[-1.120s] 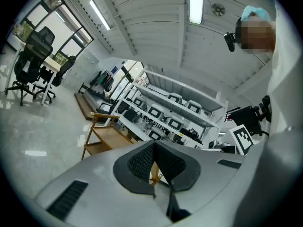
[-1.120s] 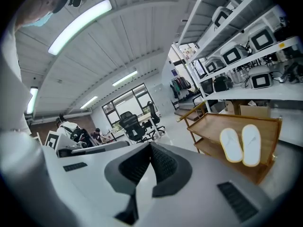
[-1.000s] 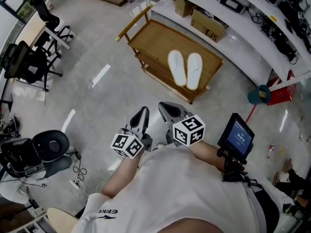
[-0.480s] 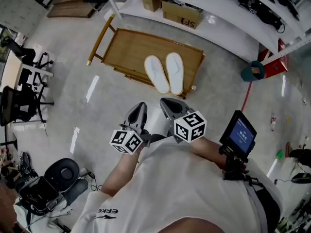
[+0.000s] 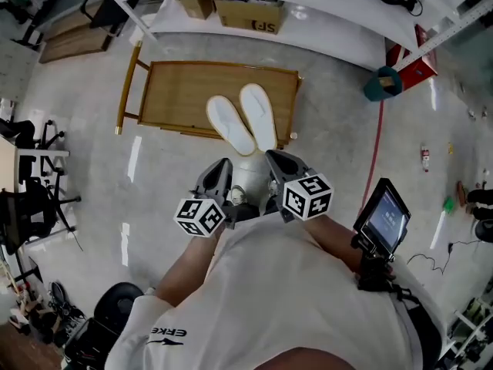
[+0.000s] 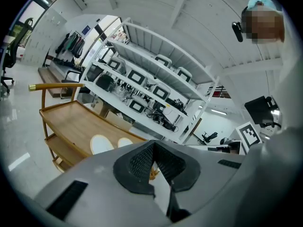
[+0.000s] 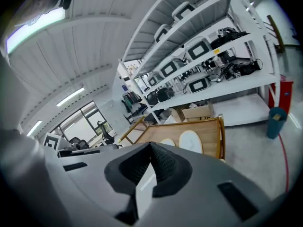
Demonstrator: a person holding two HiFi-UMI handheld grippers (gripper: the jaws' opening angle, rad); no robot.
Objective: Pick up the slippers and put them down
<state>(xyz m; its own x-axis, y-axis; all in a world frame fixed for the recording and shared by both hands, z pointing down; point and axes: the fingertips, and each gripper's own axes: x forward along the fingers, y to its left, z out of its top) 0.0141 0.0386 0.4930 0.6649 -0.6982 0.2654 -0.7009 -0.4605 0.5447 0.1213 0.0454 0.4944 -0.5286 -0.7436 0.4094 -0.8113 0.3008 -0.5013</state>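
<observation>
Two white slippers lie side by side, soles down, on the top of a wooden cart (image 5: 177, 91): the left slipper (image 5: 230, 125) and the right slipper (image 5: 259, 116). Just short of the cart's near edge my left gripper (image 5: 219, 174) and right gripper (image 5: 279, 163) are held out side by side, both shut with nothing between their pads. Over the closed left gripper (image 6: 152, 148) its own view shows both slippers (image 6: 102, 143) ahead. The right gripper (image 7: 150, 148) is likewise closed and empty, with the slippers (image 7: 190, 141) beyond it on the cart.
White shelving with cardboard boxes (image 5: 248, 14) runs behind the cart. A teal bin (image 5: 384, 82) and a red box stand at the right. Office chairs (image 5: 23, 199) are at the far left. A small screen (image 5: 383, 218) hangs by the person's right arm.
The person has walked up to the cart, so the slippers now lie right in front of both grippers. Both grippers stayed shut and sank a little.
</observation>
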